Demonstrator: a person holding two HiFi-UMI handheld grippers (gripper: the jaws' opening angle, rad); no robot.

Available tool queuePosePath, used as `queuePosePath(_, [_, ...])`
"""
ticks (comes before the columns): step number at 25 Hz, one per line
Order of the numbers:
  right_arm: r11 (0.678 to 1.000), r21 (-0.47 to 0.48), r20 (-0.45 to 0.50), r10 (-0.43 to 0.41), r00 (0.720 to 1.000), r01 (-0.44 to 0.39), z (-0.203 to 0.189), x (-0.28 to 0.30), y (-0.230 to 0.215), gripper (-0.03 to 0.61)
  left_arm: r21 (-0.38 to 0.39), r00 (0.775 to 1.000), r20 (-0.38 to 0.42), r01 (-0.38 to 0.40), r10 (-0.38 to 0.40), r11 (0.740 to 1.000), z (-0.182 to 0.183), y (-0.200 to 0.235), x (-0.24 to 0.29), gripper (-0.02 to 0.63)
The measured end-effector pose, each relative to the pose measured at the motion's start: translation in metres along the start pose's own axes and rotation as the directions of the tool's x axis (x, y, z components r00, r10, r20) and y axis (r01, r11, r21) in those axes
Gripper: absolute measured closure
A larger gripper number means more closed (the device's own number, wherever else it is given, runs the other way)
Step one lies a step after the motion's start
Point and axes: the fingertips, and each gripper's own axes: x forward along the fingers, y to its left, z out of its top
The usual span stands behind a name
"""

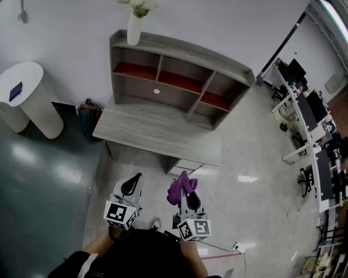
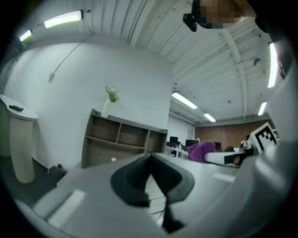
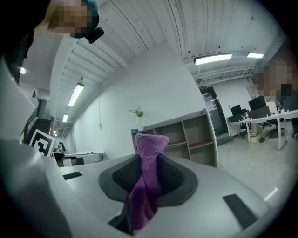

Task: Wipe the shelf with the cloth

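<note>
Cloth (image 1: 177, 190) hangs pinched in your right gripper (image 1: 188, 194); your left gripper (image 1: 132, 185) is closed, empty. Shelf (image 1: 179, 81) stands well ahead, its length running across your reach.

No readable text, label, brand or number anywhere. The cubes on my left gripper (image 1: 132, 182) and right gripper (image 1: 186, 188) bear only black-and-white square patterns, without letters or digits.

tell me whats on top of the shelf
A white vase holding a pale plant stands on the shelf, at its left end in the head view. The rest shows bare; nothing covers it.
</note>
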Motion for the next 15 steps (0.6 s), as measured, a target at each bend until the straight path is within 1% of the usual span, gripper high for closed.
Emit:
queuePosePath(8, [1.0,-0.017,0.01,0.007,1.0,-0.006,0.0049,0.0009,0.0013,0.489,-0.006,1.0,0.0,0.003,-0.003,1.0,0.0002,0.0012,0.0024,0.611])
queuePosePath(12, [0.999,-0.032,0.005,0.023,1.0,-0.023,0.0051,0.0014,0.0033,0.488,-0.003,1.0,-0.003,0.004,-0.004,1.0,-0.0003,-0.0018,0.0047,0.611])
queuePosePath(15, [0.999,-0.006,0.021,0.034,0.999,-0.034,0.0078,0.0008,0.003,0.488,-0.003,1.0,-0.007,0.004,-0.004,1.0,-0.0014,-0.0033,0.0063,0.611])
